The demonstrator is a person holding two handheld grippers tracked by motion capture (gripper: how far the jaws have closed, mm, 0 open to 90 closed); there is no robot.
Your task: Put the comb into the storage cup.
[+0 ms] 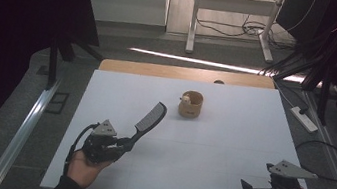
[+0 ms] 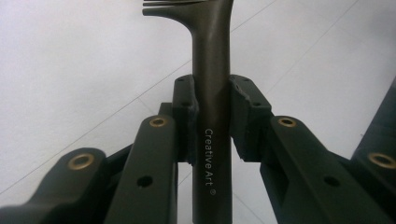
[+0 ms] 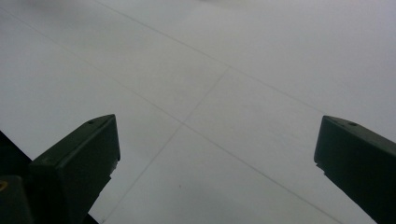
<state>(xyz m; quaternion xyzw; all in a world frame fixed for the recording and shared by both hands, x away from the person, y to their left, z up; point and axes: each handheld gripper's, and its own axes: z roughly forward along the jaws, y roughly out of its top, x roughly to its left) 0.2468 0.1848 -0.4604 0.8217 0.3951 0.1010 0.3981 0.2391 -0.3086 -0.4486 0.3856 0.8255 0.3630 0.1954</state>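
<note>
A dark comb [image 1: 150, 117] is held above the white table [image 1: 209, 146], its toothed end pointing up and away toward the middle. My left gripper [image 1: 130, 141] at the front left is shut on the comb's handle [image 2: 212, 116], which bears the print "CreativeArt"; both pads press its sides. A small wooden cup [image 1: 191, 104] with something pale inside stands on the far middle of the table, well beyond the comb. My right gripper [image 1: 245, 185] rests at the front right, jaws wide apart with nothing but bare table between them [image 3: 215, 154].
A wooden strip [image 1: 185, 72] runs along the table's far edge. Beyond it are a metal desk frame [image 1: 231, 13] and loose cables on the floor. A power strip [image 1: 304, 119] and a looped cable [image 1: 324, 158] lie right of the table.
</note>
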